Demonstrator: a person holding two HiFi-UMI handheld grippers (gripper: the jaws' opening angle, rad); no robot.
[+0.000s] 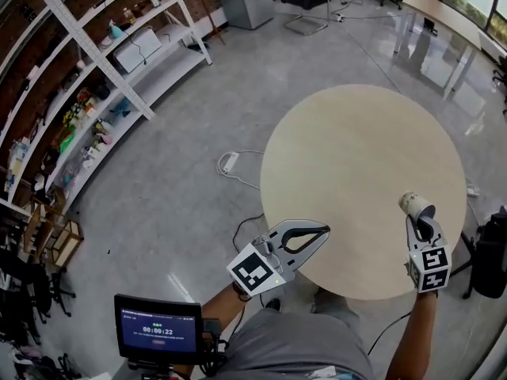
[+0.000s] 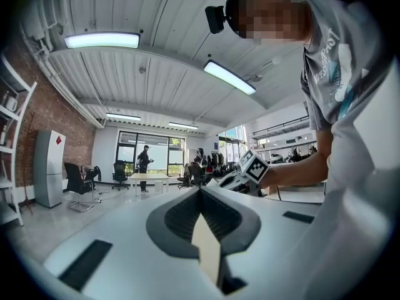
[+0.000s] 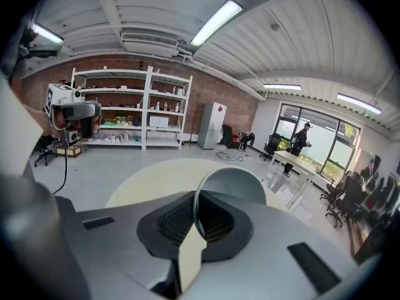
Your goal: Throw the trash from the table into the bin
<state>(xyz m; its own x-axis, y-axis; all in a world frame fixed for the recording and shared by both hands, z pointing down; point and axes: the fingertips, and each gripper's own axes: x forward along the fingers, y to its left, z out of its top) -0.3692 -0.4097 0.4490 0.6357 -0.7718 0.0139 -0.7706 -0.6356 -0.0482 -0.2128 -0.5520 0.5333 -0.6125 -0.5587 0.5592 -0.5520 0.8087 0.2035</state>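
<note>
Head view: the round surface is bare except at its near right edge. There the right gripper has a white paper cup, lying on its side with the mouth turned away from the person. The left gripper hangs over the near left edge with its tips meeting. No bin is in sight.

Left gripper view: the jaws are together with nothing between them. The open room lies ahead, and the right gripper's marker cube is off to the right.

Right gripper view: the jaws are closed on the cup's wall at the rim, and its open mouth stands just past them. The surface lies beyond and below, so the cup appears lifted.

Judgement: the pick-up is done and the carry is in hand. The next move calls for finding the bin, bringing the cup over its opening, and only then parting the jaws. The pinch on the thin rim looks slight.
</note>
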